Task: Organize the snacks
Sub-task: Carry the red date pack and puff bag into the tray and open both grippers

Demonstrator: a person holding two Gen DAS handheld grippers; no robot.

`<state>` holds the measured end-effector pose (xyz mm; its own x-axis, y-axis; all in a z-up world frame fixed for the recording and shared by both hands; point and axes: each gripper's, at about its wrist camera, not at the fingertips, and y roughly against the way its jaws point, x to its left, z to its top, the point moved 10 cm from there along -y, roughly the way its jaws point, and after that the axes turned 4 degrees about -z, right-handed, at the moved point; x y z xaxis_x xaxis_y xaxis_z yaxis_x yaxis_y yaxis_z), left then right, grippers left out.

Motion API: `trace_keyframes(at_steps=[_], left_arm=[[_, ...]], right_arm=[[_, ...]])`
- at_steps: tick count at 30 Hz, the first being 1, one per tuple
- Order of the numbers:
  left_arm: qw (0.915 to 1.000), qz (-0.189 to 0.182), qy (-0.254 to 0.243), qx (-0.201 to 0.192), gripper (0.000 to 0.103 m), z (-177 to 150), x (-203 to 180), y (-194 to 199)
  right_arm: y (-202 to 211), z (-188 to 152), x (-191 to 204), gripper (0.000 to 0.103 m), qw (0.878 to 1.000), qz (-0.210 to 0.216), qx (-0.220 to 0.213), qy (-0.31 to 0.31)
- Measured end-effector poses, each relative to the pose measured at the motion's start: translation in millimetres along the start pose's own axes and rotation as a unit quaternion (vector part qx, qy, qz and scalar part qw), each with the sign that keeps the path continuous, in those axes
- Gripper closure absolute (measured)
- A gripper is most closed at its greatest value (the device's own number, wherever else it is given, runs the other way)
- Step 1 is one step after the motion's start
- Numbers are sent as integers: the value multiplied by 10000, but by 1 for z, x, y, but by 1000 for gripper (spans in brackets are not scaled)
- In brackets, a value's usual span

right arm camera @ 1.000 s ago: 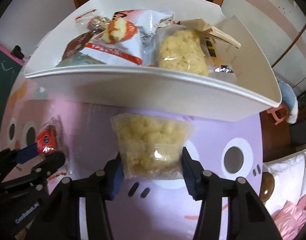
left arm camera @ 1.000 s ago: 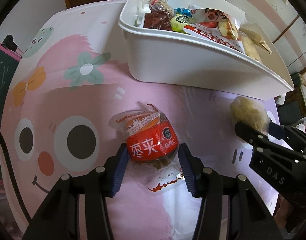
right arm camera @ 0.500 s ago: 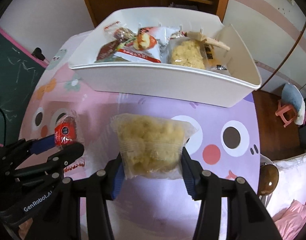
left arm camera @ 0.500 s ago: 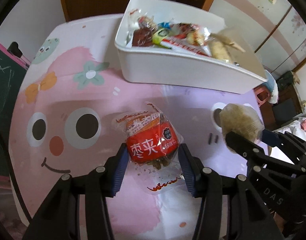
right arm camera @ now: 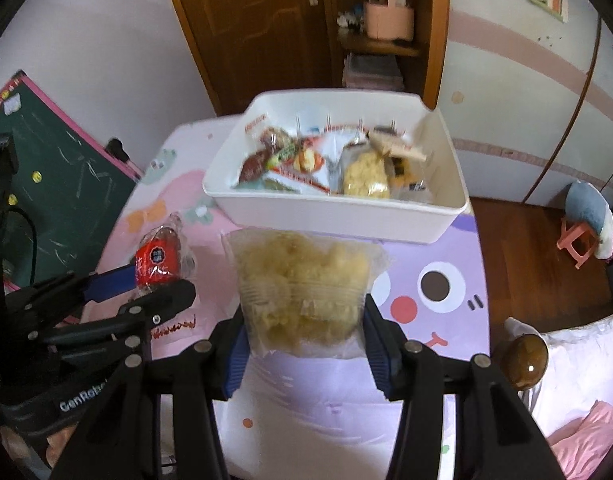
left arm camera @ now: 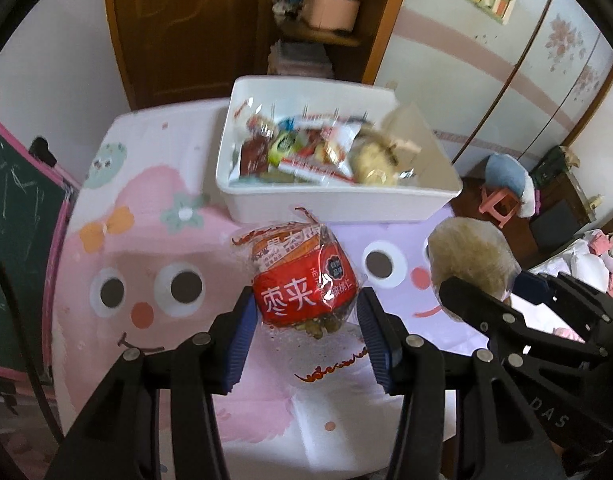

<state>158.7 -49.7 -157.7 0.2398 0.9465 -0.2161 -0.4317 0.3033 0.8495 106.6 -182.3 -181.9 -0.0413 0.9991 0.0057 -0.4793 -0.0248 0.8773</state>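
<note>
ahead of fingers: white bin (left arm camera: 338, 204) w/ snacks, on bench (left arm camera: 154, 248)
red pack (left arm camera: 306, 284): long axis upright, left gripper (left arm camera: 304, 332) fingers clamped on it
puff bag (right arm camera: 302, 288): upright, right gripper (right arm camera: 304, 344) fingers clamped on it

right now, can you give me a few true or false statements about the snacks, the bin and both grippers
1. The left gripper holds a red packet. True.
2. The right gripper is empty. False: it is shut on a clear bag of yellow snacks.
3. The white bin already holds several snacks. True.
4. The red packet lies on the table mat. False: it is clamped between the fingers, above the mat.
5. The bin stands on the floor. False: it sits on the mat.
</note>
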Motion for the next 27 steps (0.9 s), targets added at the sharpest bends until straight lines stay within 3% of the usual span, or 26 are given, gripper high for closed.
trace_keyframes(at_steps=[12,27], left_arm=[[9983,-49,-250,-522,54,54,-28,55],[9970,53,-271,-725,54,120,-29,58]], right_arm=[[61,39,-24,53,9971,96,-685,-320],[81,110,-52,53,9905,59,-1278,-496]])
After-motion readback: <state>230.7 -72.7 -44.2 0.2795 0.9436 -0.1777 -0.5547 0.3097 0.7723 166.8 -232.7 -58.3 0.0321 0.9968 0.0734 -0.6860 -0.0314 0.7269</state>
